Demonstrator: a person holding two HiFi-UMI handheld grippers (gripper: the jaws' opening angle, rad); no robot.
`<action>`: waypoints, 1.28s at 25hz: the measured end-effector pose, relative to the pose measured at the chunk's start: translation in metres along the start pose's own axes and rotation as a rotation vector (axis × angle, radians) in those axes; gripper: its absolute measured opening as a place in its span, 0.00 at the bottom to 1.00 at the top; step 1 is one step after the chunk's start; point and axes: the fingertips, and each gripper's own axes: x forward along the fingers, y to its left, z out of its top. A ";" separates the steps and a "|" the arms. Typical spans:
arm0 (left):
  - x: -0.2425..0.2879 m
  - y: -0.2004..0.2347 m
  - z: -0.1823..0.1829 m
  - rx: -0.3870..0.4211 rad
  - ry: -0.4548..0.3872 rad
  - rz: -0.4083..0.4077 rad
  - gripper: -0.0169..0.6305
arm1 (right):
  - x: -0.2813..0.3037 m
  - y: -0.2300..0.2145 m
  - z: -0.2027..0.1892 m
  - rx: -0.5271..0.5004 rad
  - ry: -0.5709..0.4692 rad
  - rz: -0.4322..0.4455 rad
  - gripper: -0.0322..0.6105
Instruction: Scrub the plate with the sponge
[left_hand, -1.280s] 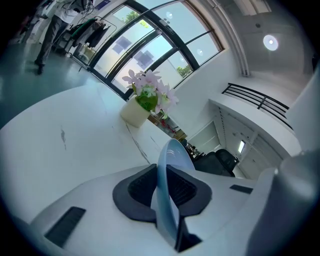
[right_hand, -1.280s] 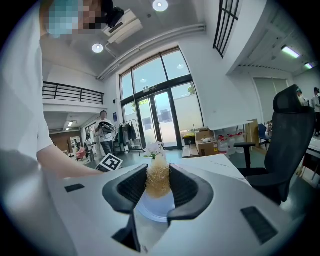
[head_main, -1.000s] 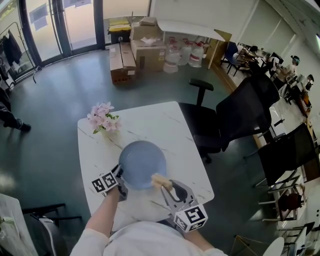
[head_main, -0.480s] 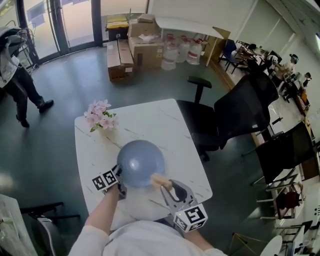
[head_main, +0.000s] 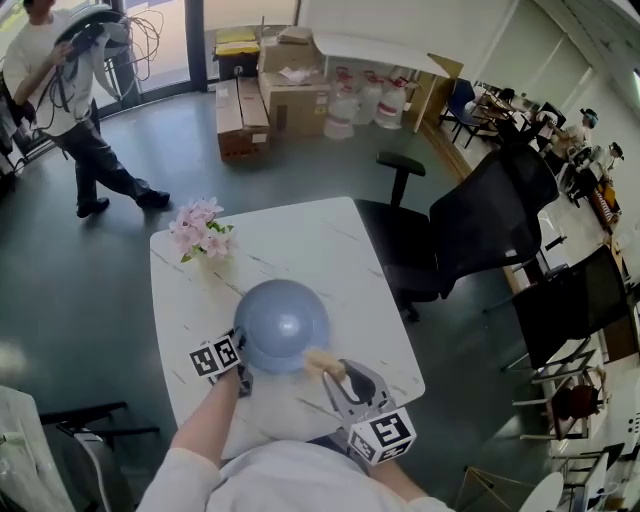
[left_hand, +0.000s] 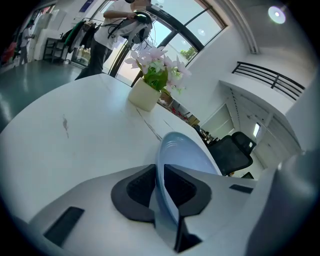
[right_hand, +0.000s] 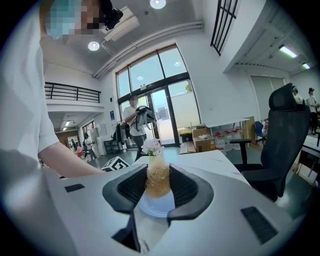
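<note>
My left gripper (head_main: 243, 372) is shut on the near rim of a blue-grey plate (head_main: 281, 325), which is lifted and tilted up off the white table (head_main: 310, 240). In the left gripper view the plate (left_hand: 182, 160) stands edge-on between the jaws of the left gripper (left_hand: 159, 187). My right gripper (head_main: 328, 368) is shut on a tan fibrous sponge (head_main: 321, 361) that touches the plate's near right edge. In the right gripper view the sponge (right_hand: 158, 181) is squeezed between the pads of the right gripper (right_hand: 158, 187), with the plate (right_hand: 156, 205) just beneath it.
A small vase of pink flowers (head_main: 203, 232) stands at the table's far left corner. Black office chairs (head_main: 470, 225) crowd the table's right side. Cardboard boxes (head_main: 265, 95) sit on the floor beyond. A person (head_main: 75, 90) walks at the far left with cables.
The plate has tilted up more steeply in the left gripper's hold. The sponge stays at its near right edge. The person in the background has walked further into view.
</note>
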 end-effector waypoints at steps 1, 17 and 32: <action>0.000 -0.001 0.000 0.008 0.004 0.001 0.11 | 0.000 0.000 0.000 0.000 0.000 0.001 0.27; -0.008 -0.005 0.009 0.045 -0.043 -0.053 0.31 | 0.004 0.008 0.001 0.000 -0.005 0.016 0.27; -0.067 -0.054 0.062 0.281 -0.248 -0.255 0.30 | 0.008 0.020 0.010 -0.013 -0.026 0.012 0.27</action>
